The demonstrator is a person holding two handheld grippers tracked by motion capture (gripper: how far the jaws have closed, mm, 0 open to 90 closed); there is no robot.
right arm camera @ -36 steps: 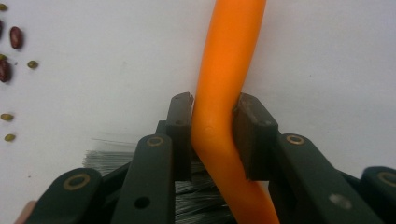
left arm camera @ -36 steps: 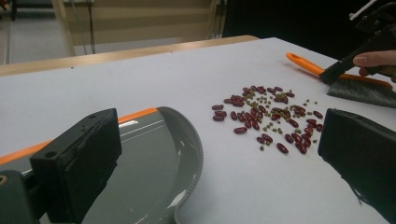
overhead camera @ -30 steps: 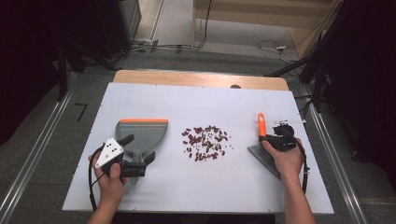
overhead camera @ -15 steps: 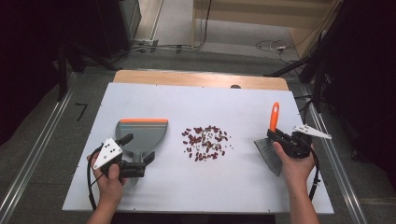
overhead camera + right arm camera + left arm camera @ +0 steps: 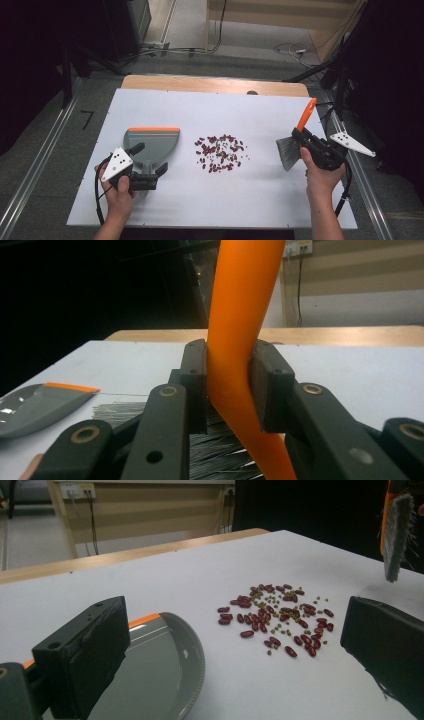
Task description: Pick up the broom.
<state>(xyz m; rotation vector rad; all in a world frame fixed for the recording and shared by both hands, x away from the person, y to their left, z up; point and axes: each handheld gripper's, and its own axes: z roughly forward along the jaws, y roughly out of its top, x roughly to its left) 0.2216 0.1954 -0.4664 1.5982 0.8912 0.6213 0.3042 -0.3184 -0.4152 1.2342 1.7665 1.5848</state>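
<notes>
The right gripper (image 5: 304, 136) is clamped on the orange handle of the brush (image 5: 240, 340), holding it lifted at the table's right side, bristles down. The left gripper (image 5: 150, 162) stands wide apart around the dustpan's (image 5: 152, 145) handle, not yet gripping it. The sweeping seems barely begun: the beans (image 5: 220, 152) lie scattered mid-table, between pan and brush, none in the pan. Nothing stands between brush and beans on the white table (image 5: 240, 200); cables lie on the far floor.
</notes>
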